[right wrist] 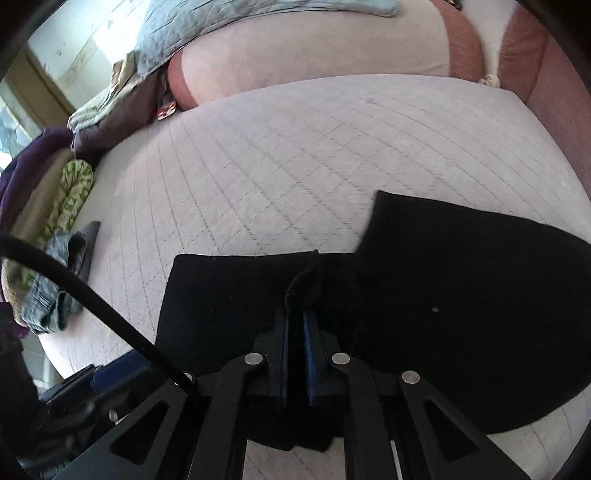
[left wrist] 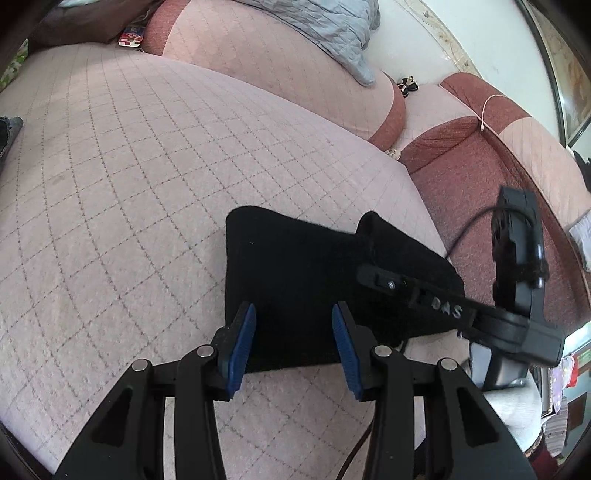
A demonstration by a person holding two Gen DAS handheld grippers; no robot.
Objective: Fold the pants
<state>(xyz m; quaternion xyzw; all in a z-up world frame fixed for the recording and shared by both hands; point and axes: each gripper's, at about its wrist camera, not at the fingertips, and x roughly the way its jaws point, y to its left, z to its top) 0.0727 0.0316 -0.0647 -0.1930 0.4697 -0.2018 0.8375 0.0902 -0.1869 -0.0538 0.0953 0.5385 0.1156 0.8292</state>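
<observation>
The black pants (left wrist: 295,280) lie partly folded on the quilted pink sofa seat (left wrist: 129,184). My left gripper (left wrist: 293,325) is open, its blue pads (left wrist: 243,332) spread over the near edge of the pants, holding nothing. My right gripper (right wrist: 295,321) is shut on a pinched ridge of the black pants (right wrist: 461,314); it shows in the left wrist view (left wrist: 376,277) reaching in from the right over the fabric. In the right wrist view a folded flap (right wrist: 236,295) lies flat to the left of the pinch.
Sofa back cushions (left wrist: 280,62) with a grey-blue quilt (left wrist: 332,33) stand behind. A dark red sofa section (left wrist: 472,177) lies to the right. A pile of clothes (right wrist: 48,206) sits at the seat's left end. A black cable (right wrist: 92,295) crosses the lower left.
</observation>
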